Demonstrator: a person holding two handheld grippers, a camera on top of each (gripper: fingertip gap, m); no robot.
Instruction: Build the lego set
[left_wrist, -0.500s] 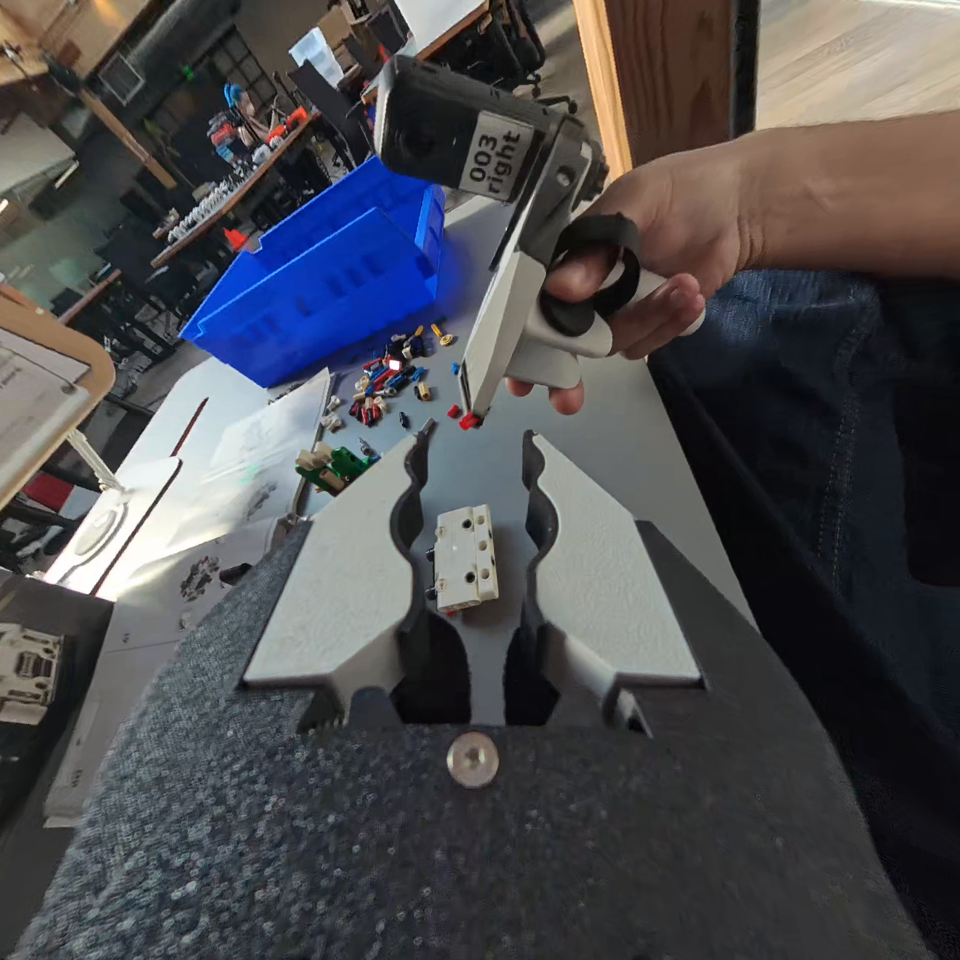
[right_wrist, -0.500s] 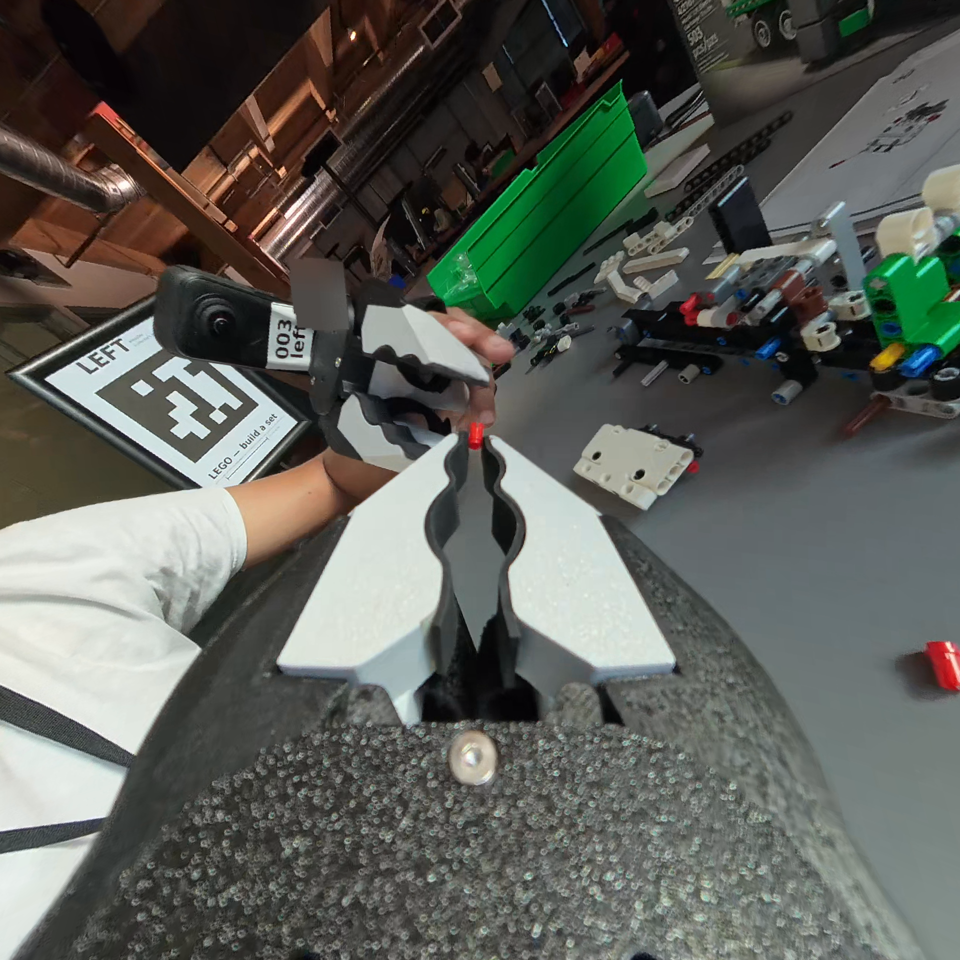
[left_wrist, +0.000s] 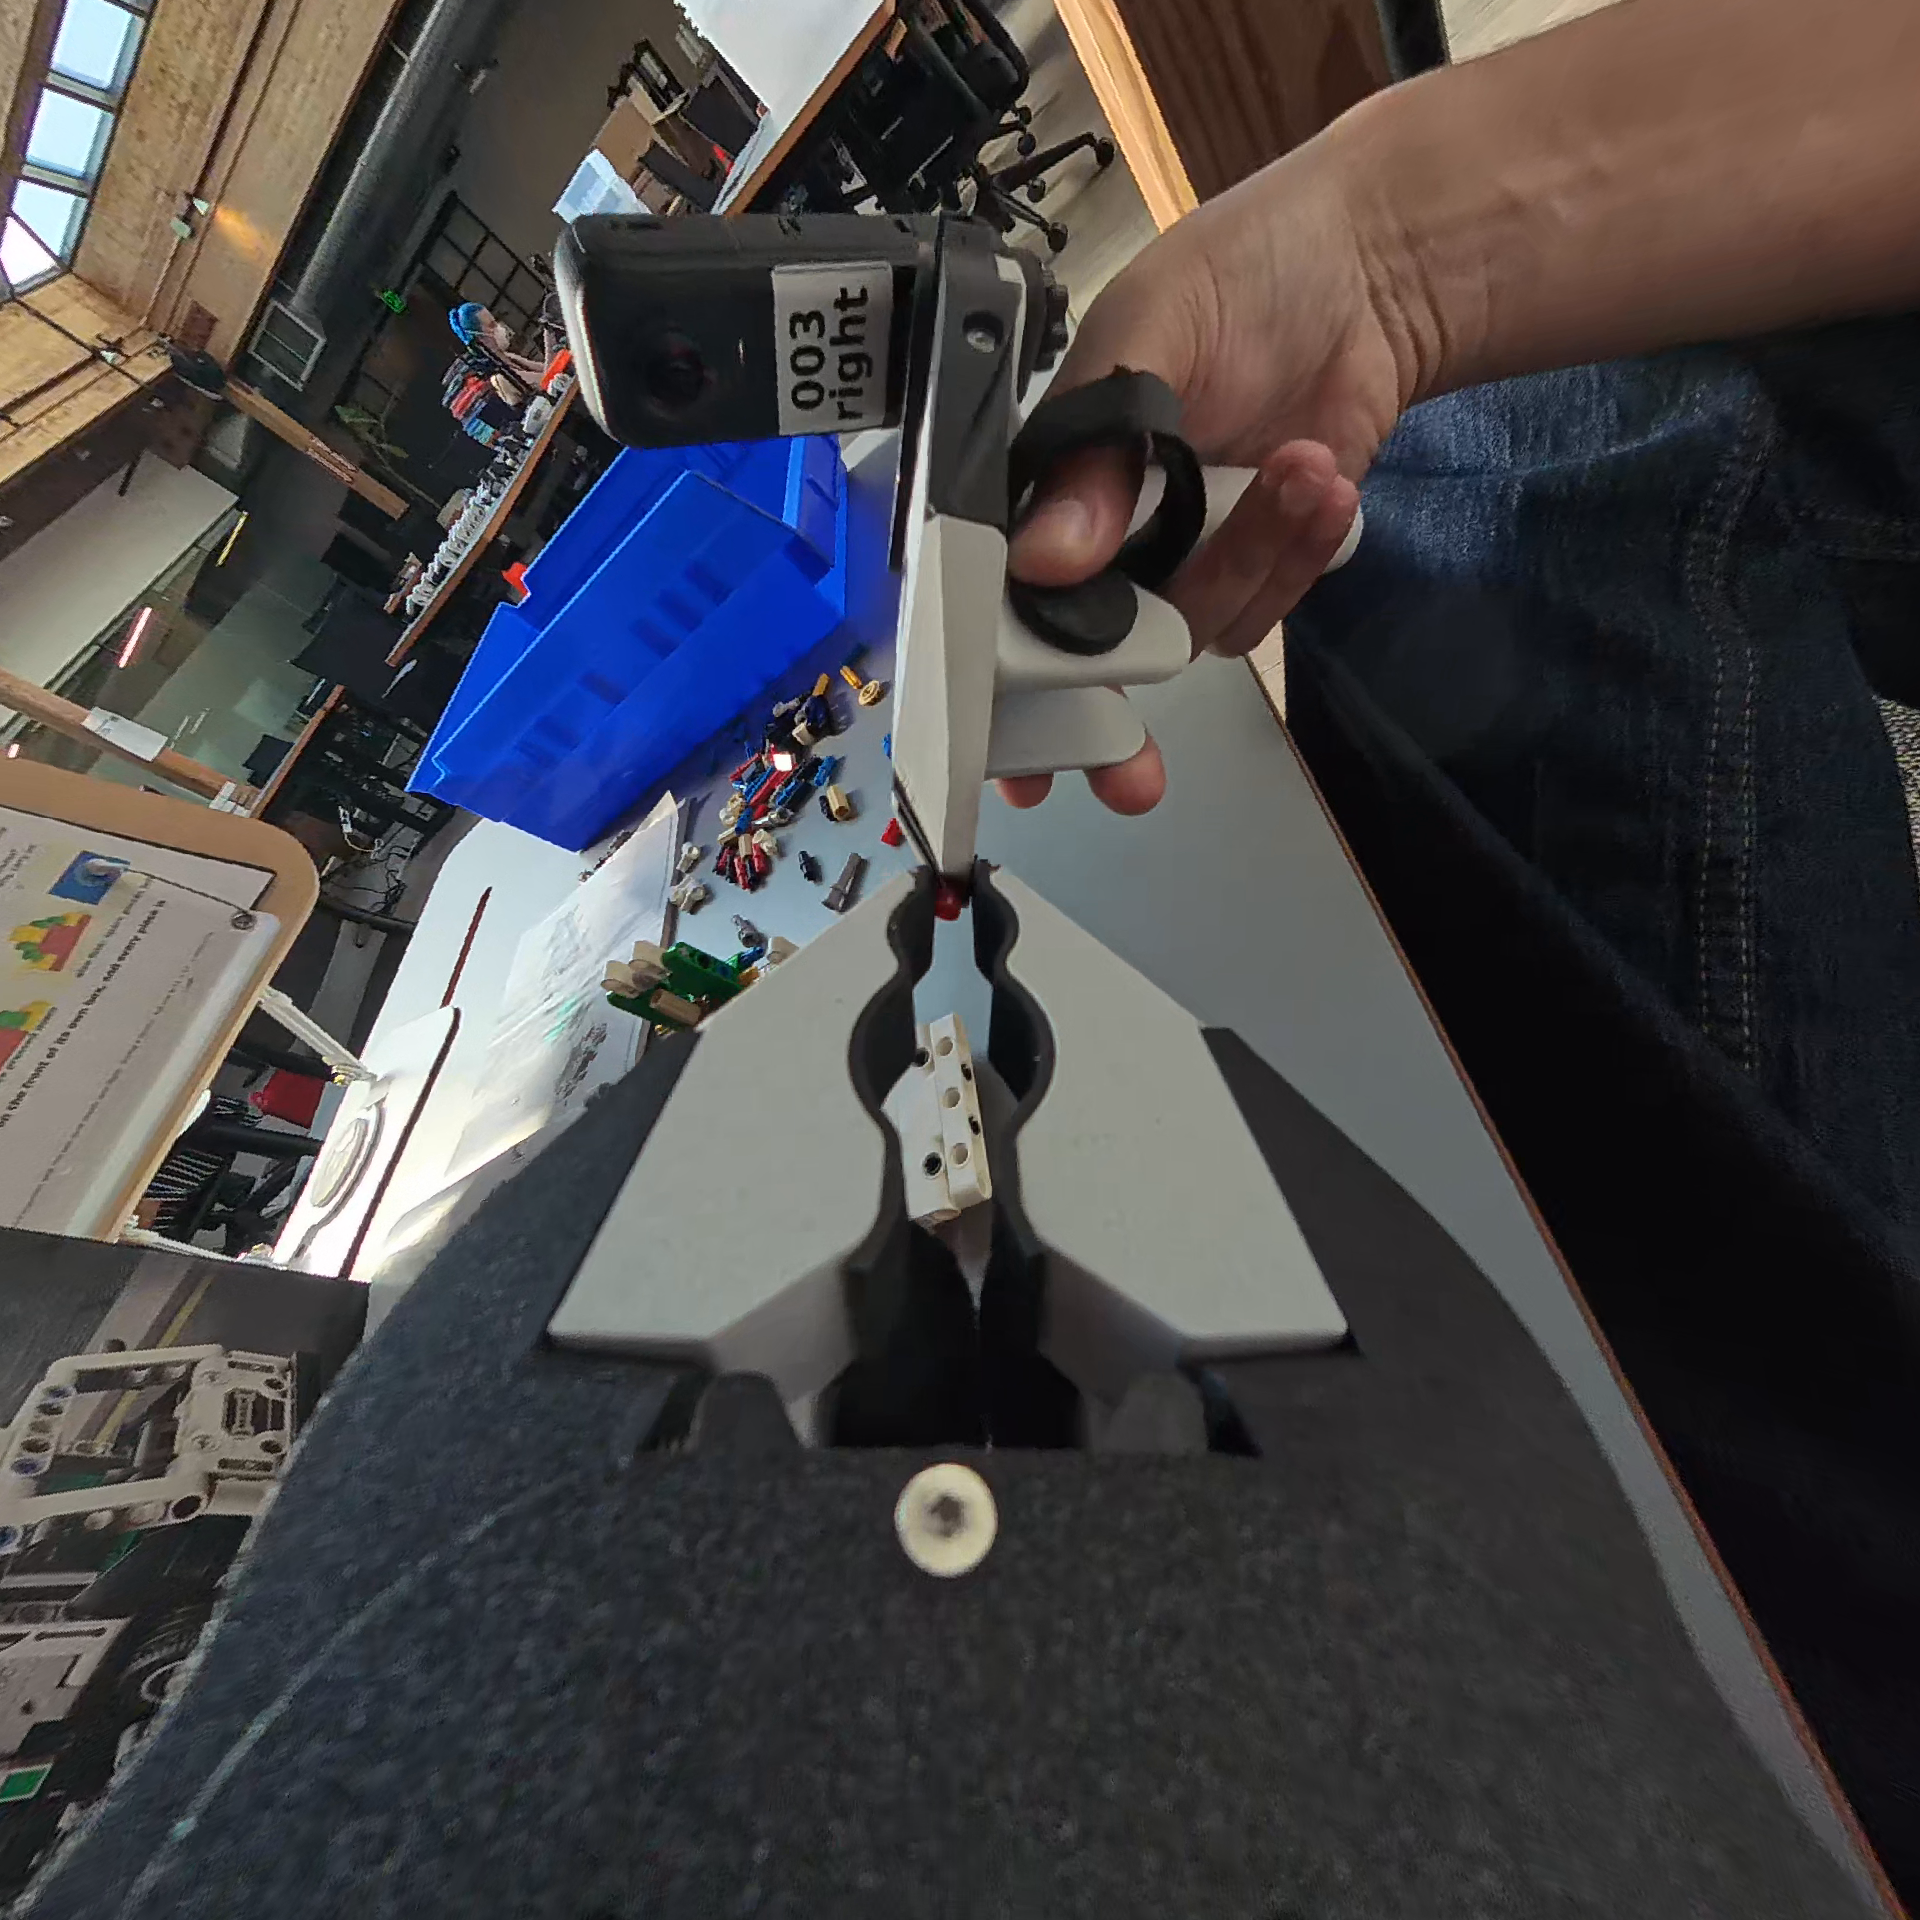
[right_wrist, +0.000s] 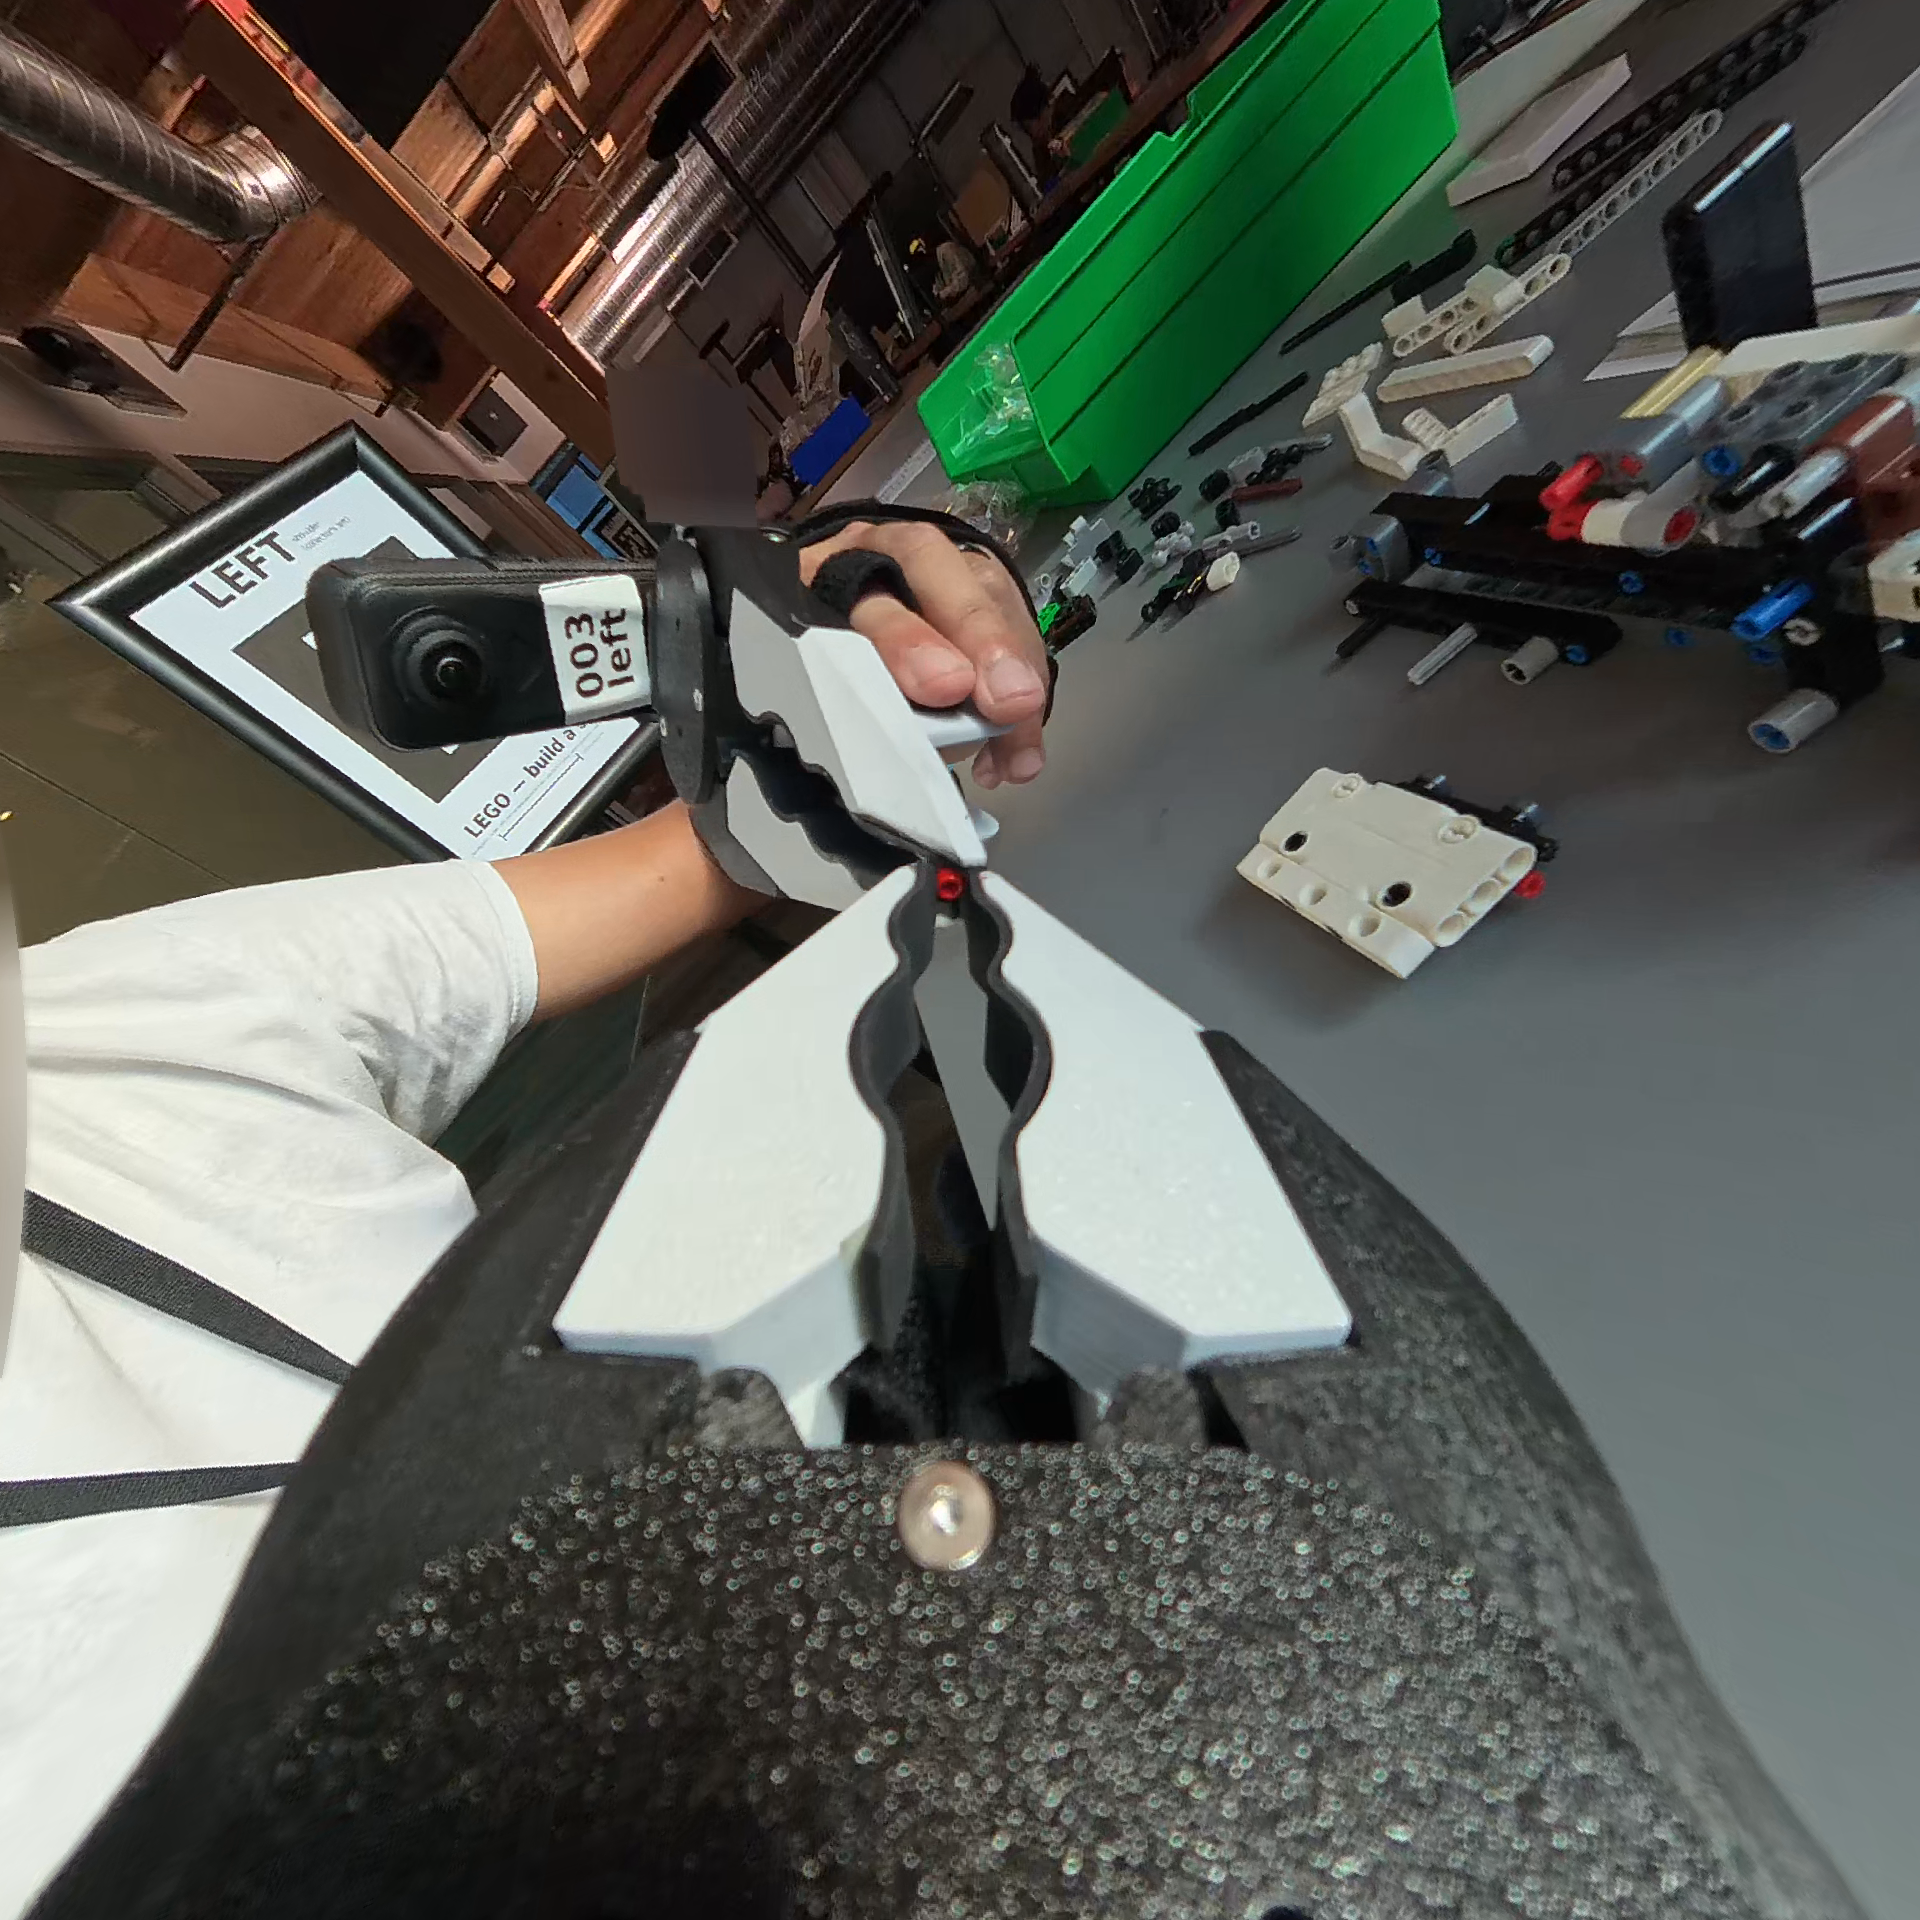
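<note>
A small red pin (left_wrist: 945, 904) sits where both grippers' tips meet, above the grey table (left_wrist: 1195, 935). My right gripper (right_wrist: 948, 888) is shut on the pin (right_wrist: 948, 883). In the left wrist view it comes down from above (left_wrist: 940, 868). My left gripper (left_wrist: 945, 896) has its pads closed on the same pin. It also shows in the right wrist view (right_wrist: 961, 857), reaching in from the left. A white brick with holes (left_wrist: 951, 1122) lies on the table under the left fingers, apart from both grippers. It shows to the right in the right wrist view (right_wrist: 1387, 873).
A blue bin (left_wrist: 644, 644), loose small pieces (left_wrist: 774, 800), a green and tan piece (left_wrist: 681, 977) and paper sheets (left_wrist: 561, 987) lie beyond. A green bin (right_wrist: 1195, 291), white beams (right_wrist: 1434, 395) and a black part-built model (right_wrist: 1610, 582) stand at the far right. A framed sign (right_wrist: 343, 644) stands to the left.
My left gripper rose from around the white brick, and its jaws narrowed from wide open onto the red pin. My right gripper brought the pin to it. The brick stayed on the table.
</note>
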